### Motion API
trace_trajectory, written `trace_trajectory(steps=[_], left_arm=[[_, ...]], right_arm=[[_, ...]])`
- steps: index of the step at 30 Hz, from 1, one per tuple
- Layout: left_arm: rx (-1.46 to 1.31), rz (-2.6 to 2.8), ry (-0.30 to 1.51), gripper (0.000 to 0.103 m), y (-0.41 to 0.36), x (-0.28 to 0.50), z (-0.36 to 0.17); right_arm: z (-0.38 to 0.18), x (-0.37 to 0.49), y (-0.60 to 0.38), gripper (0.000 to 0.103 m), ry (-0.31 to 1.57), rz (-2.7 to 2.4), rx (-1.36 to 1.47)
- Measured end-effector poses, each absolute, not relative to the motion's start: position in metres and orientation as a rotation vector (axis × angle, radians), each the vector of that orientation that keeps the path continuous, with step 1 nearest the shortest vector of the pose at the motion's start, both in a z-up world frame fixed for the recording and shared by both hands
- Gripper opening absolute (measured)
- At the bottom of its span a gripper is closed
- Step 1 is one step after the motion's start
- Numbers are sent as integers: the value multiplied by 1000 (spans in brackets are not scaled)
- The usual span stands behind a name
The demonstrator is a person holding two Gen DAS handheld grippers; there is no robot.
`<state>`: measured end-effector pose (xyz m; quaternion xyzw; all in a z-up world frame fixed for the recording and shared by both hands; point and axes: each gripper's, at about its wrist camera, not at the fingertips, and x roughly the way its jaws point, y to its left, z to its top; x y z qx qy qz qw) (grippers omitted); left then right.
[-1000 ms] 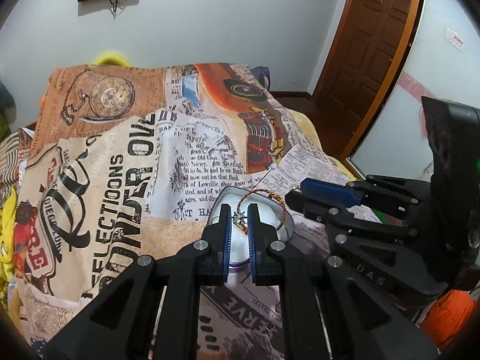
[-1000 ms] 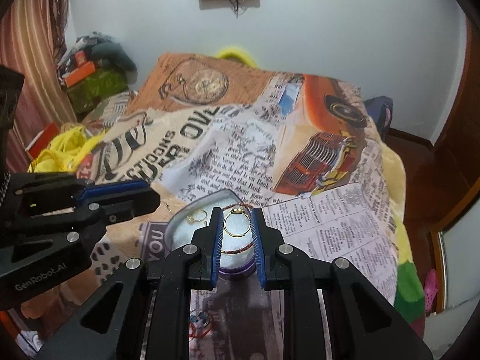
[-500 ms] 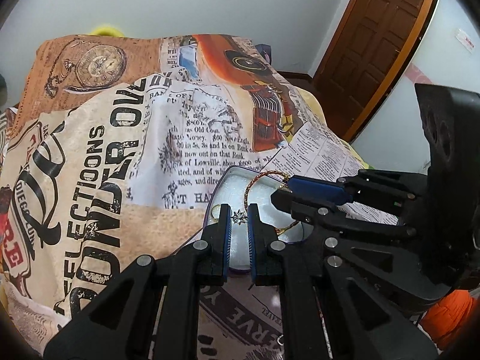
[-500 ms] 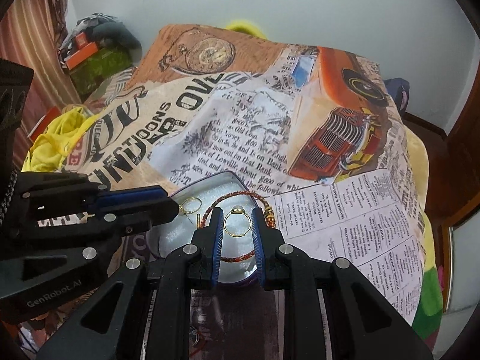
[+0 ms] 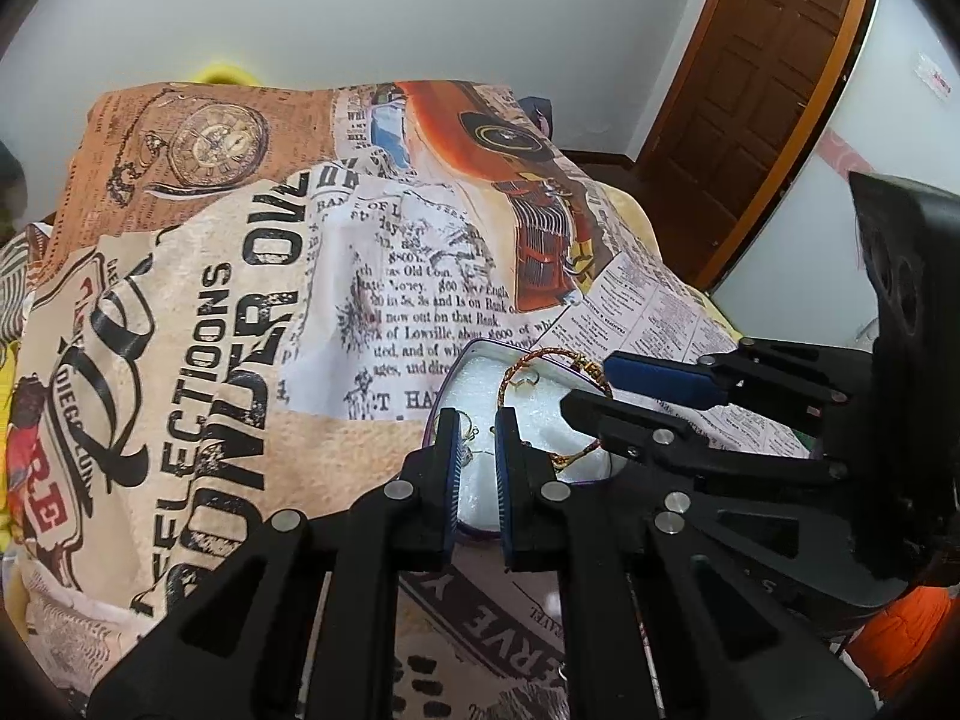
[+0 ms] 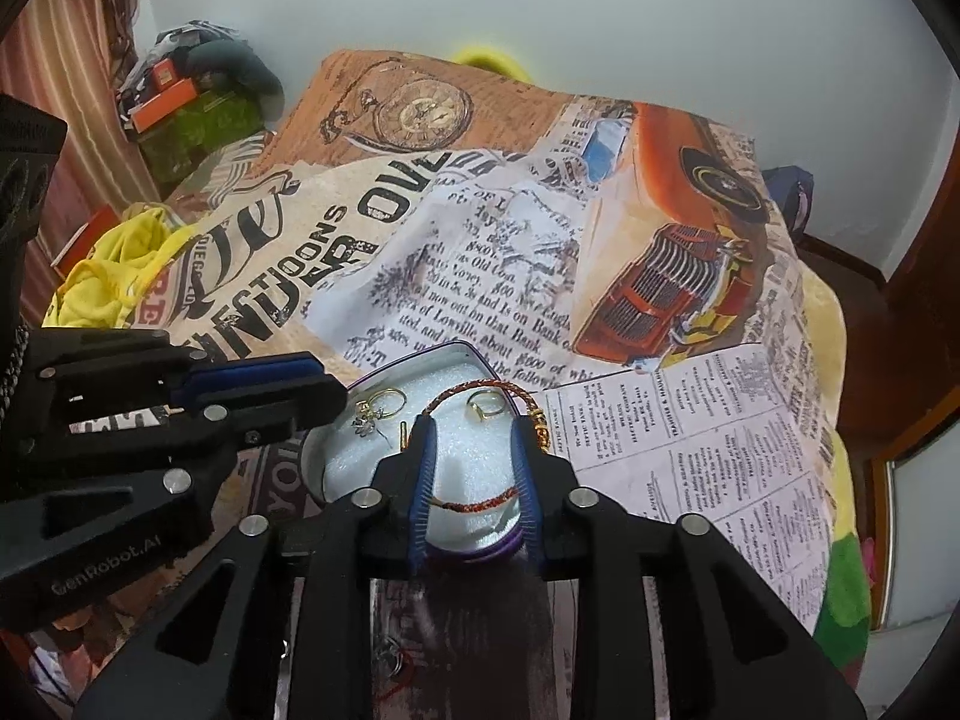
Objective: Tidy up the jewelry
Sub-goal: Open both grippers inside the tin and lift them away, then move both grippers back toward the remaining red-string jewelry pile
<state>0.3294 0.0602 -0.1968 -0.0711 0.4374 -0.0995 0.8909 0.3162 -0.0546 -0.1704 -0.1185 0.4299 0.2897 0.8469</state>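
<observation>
A small tin (image 6: pixel 462 350) (image 5: pixel 480 348) with white foam lining sits on the printed bedspread. In it lie a red and gold braided bracelet (image 6: pixel 480 385) (image 5: pixel 543 357), a gold ring (image 6: pixel 485 405), another gold ring (image 6: pixel 387 402) and a silver star earring (image 6: pixel 366 423). My right gripper (image 6: pixel 471 426) is open and empty, its fingers over the tin astride the bracelet. My left gripper (image 5: pixel 477 420) hovers over the tin's left edge, jaws slightly apart, empty; it also shows in the right wrist view (image 6: pixel 264 387).
The bedspread (image 5: pixel 240 330) covers the whole bed. Yellow clothing (image 6: pixel 102 276) and boxes (image 6: pixel 162 102) lie at the far left. A wooden door (image 5: pixel 762 78) stands to the right. More small jewelry (image 6: pixel 396 663) lies on the bedspread under my right gripper.
My right gripper opened and the gold ring it held now lies in the tin. My left gripper let go of the star earring, which now lies in the tin.
</observation>
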Motion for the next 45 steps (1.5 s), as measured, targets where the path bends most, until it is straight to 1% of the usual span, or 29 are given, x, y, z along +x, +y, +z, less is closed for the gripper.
trace_trajectory(steps=[4,15,17,18,22,33,45], left_arm=[[-146,-194,887,9,62,321,-184],[-124,-171,837,9,59,284,-146],[-110,-164,831,10,57,275,-141],[-105,-161,829,10,56,272,-140],[-89,-154,831,11,53,258,-137],[-62,-150,869,11,45,232,-150],[-60,-161,978,12,47,228,-197]], right_arm=[[-159,306,-58,28,871,589,-268],[-121,269,-70,30,796,550,-266],[-117,262,-73,30,787,542,-267],[-115,258,-75,32,783,539,-265],[-108,245,-83,44,762,517,-250],[-107,220,-98,45,764,494,-222],[-151,216,-111,45,885,463,-227]])
